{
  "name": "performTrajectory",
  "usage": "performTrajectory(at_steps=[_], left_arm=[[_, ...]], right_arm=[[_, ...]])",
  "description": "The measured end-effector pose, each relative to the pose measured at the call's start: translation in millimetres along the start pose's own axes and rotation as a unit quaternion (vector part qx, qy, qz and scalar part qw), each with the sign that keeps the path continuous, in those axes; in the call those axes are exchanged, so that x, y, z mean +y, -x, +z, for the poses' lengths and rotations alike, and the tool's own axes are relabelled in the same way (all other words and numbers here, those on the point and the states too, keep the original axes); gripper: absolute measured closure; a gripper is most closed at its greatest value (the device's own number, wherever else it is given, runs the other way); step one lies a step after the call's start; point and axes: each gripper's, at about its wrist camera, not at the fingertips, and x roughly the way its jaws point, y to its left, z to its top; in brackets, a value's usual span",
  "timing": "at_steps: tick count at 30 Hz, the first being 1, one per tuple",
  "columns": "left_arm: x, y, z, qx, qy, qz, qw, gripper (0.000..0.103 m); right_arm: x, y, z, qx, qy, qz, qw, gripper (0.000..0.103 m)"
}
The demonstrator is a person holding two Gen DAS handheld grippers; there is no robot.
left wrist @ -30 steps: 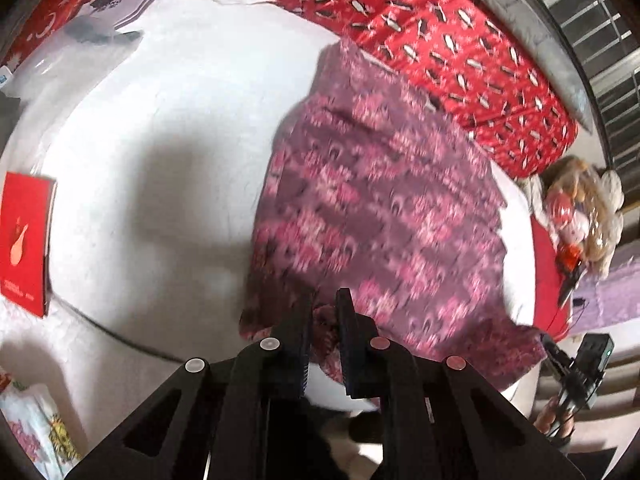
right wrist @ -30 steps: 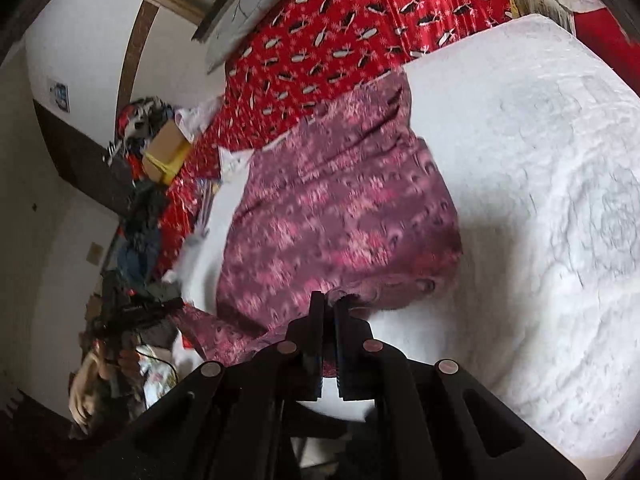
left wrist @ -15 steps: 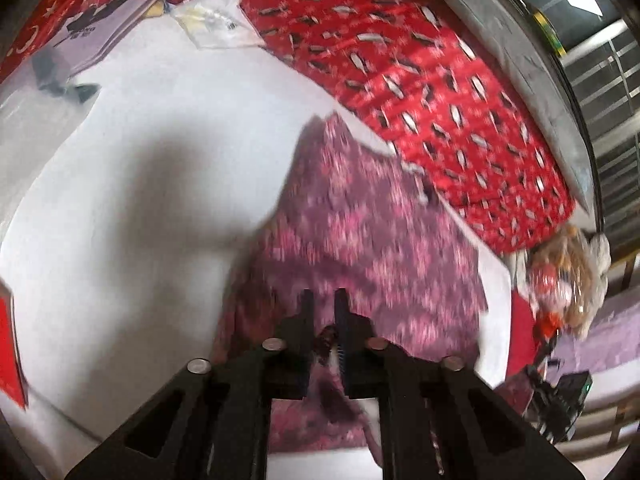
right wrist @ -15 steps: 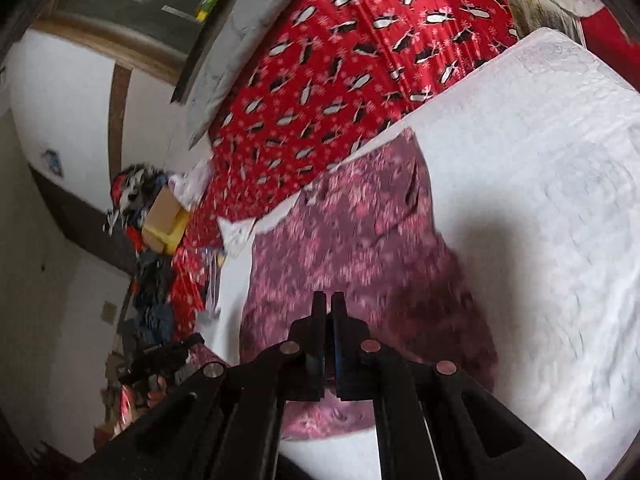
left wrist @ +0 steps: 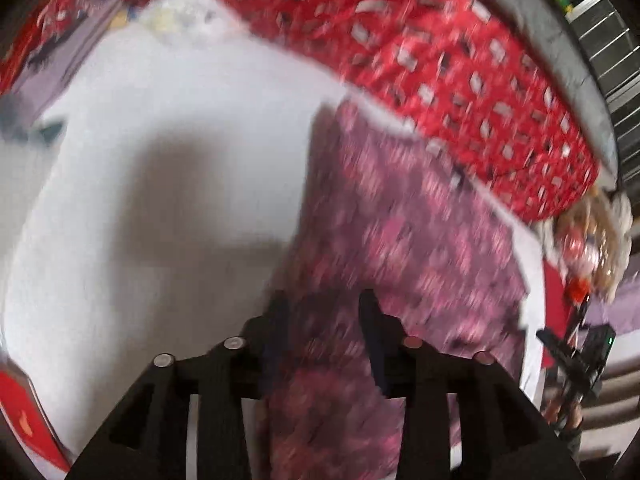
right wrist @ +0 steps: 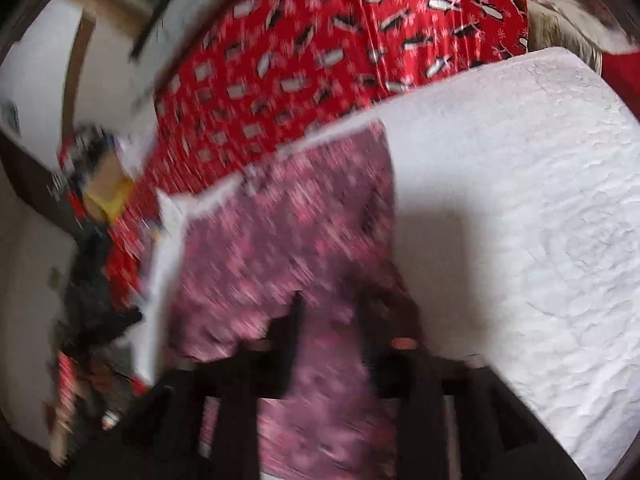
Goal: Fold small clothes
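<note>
Left wrist view: I see the white bed [left wrist: 160,184] filling the left and centre of the frame, with a red patterned cover [left wrist: 440,68] across the upper right. The purple floral garment [left wrist: 408,240] lies on the bed, running from right of upper centre down to the bottom centre, blurred by motion. My left gripper [left wrist: 322,320] rises from the bottom edge, its fingers [left wrist: 276,320] spread apart with cloth showing in the gap between them; I cannot tell whether they touch it.

In the right wrist view the bed [right wrist: 520,220] takes the right side, the cover [right wrist: 320,52] the upper centre, and the garment [right wrist: 288,248] runs from the centre down to the bottom edge. My right gripper [right wrist: 330,320] at bottom centre is badly blurred; its dark fingers [right wrist: 294,328] stand apart, with cloth seen between them.
</note>
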Motion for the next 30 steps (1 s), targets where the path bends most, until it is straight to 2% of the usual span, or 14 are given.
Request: performTrajectory(at_steps=[2,6,9,10,11,12,13,14,17,21,25,30], left_arm=[[10.0,-13.4,-14.0,0.022,0.009,-0.004,0.9997,0.067],[18.1,-34.4,-38.9,0.056,0.029,-0.017,0.9979,0.064],[8.4,-37.9,-55.1,0.054,0.019,-0.014,0.9983,0.062],[1.3,-39.1,-60.4,0.051,0.008,-0.004,0.9986,0.063],[-3.4,-38.0,-67.6,0.049,-0.004,0.007,0.9988,0.068],[-11.0,-38.3,-73.6,0.043,-0.02,0.017,0.9987,0.087],[-18.0,-38.9,-78.8,0.041,-0.035,0.026,0.9982,0.095],[-24.1,-38.9,-83.1,0.037,-0.044,0.031,0.9978,0.098],[-39.0,-25.8,-93.7,0.001,-0.061,0.047,0.997,0.099],[-48.9,3.7,-94.5,-0.055,-0.067,0.036,0.9955,0.099],[-57.0,28.6,-72.2,-0.106,-0.063,0.024,0.9921,0.099],[-60.0,40.0,-25.8,-0.153,-0.044,0.005,0.9873,0.099]], right_arm=[[-8.2,-7.9,-12.9,0.016,0.001,-0.016,1.0,0.062],[-16.3,-20.2,-28.5,0.021,-0.009,-0.017,1.0,0.057],[-6.5,-31.9,-39.7,0.027,0.027,-0.059,0.998,0.059],[-1.7,-32.7,-42.5,0.026,0.041,-0.074,0.996,0.074],[3.6,-32.2,-46.2,0.023,0.057,-0.096,0.994,0.098],[8.8,-27.0,-50.6,0.015,0.067,-0.103,0.992,0.098],[12.1,-19.2,-53.3,-0.001,0.071,-0.096,0.993,0.098],[16.1,-9.8,-55.2,-0.017,0.078,-0.09,0.993,0.098],[27.0,20.1,-58.7,-0.052,0.095,-0.085,0.99,0.098],[38.8,48.3,-52.1,-0.084,0.105,-0.069,0.989,0.098],[49.3,55.6,-33.6,-0.11,0.099,-0.051,0.988,0.098],[59.8,49.1,11.4,-0.143,0.078,-0.037,0.986,0.098]])
